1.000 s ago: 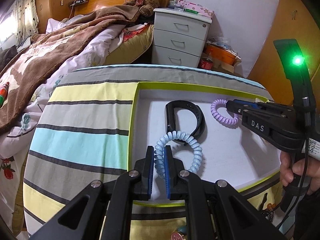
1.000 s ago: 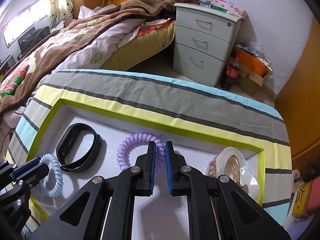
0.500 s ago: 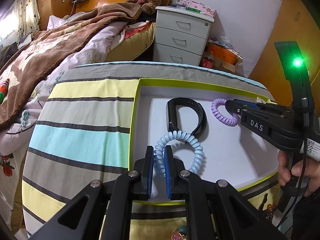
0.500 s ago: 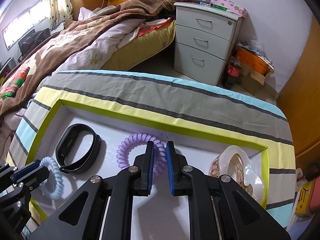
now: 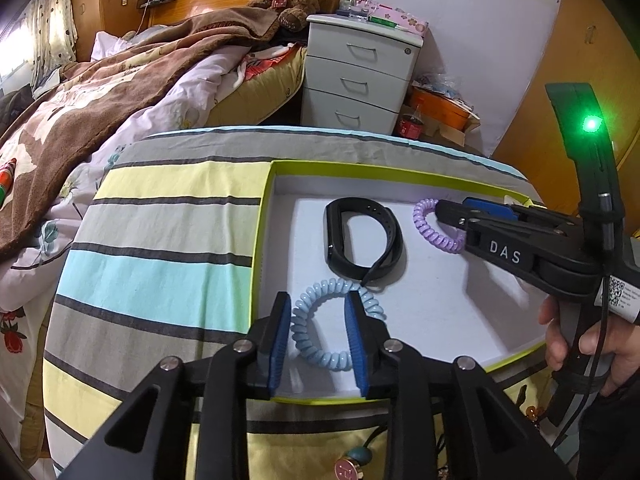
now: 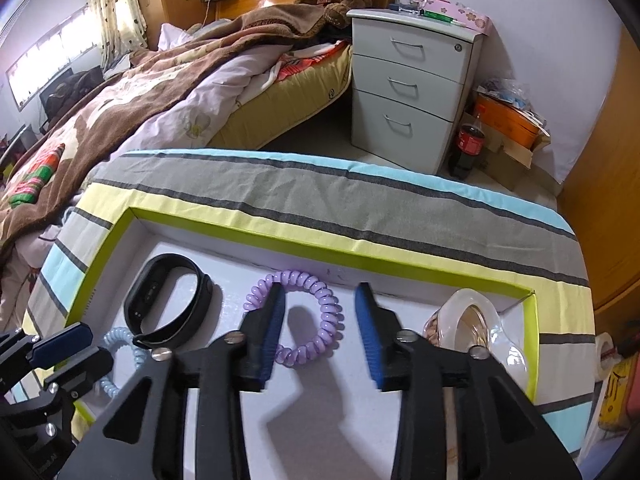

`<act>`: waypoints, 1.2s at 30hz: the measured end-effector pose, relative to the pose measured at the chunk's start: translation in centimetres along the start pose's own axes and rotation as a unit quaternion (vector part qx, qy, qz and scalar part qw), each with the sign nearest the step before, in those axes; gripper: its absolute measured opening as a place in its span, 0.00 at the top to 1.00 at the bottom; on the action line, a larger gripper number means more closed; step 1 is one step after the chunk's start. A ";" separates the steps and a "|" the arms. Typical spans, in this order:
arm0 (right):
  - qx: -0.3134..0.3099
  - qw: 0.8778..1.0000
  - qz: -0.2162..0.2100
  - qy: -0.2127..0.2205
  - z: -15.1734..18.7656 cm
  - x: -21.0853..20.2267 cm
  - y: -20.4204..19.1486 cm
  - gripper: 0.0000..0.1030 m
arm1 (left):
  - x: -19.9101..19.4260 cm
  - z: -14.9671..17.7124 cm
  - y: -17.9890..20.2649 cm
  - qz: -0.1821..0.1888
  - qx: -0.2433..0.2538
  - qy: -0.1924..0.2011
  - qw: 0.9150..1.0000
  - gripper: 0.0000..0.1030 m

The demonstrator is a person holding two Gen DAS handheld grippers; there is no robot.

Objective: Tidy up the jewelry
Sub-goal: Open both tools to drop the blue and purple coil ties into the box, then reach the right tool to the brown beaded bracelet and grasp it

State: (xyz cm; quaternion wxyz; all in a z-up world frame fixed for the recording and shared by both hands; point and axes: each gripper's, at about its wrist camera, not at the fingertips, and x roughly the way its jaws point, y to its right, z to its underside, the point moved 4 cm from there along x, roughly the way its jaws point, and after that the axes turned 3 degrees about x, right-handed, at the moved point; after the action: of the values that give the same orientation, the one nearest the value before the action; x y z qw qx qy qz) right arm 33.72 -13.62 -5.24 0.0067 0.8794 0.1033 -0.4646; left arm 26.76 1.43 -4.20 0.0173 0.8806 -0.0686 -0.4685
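A white tray with a lime-green rim [image 5: 262, 240] lies on the striped cloth. In it lie a pale blue spiral coil [image 5: 320, 356], a black wristband [image 5: 334, 236] and a purple spiral coil [image 5: 430, 228]. My left gripper [image 5: 318, 338] is opening: the blue coil's left side sits loose between the pads. My right gripper [image 6: 320, 320] is opening too, with the right side of the purple coil [image 6: 330, 312] lying free between its fingers. The right wrist view also shows the wristband [image 6: 138, 304], the blue coil [image 6: 120, 336] and the left gripper [image 6: 60, 350].
A clear glass dish with beads [image 6: 468, 320] sits in the tray's right corner. A bed with a brown blanket [image 5: 100, 92] lies to the left, grey drawers [image 6: 408, 84] and a cola bottle [image 6: 470, 144] beyond. A hand [image 5: 600, 340] holds the right gripper's handle.
Both grippers were shut on their coils; their jaws have now parted, letting the blue and purple coils rest on the tray floor. Neither hand has moved.
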 end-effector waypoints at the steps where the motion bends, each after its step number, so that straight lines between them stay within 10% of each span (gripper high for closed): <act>1: 0.001 1.000 0.000 0.003 0.0 -0.2 0.0 0.62 | -0.1 0.0 0.1 0.001 0.000 0.001 1.000 0.67; 24: 0.026 0.997 -0.028 0.070 6.5 -10.3 0.5 0.61 | -5.7 3.3 -1.0 0.036 -0.028 0.035 0.998 0.45; 36: 0.000 0.998 -0.055 0.036 12.3 -11.2 0.3 0.61 | -7.4 6.8 -1.3 0.064 -0.030 0.026 0.997 0.38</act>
State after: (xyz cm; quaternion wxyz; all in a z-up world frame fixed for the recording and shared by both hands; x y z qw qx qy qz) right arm 17.63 -17.22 -3.06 -0.0221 0.8884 0.1515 -0.4327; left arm 17.17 4.00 -2.00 0.0757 0.8855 -0.1102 -0.4449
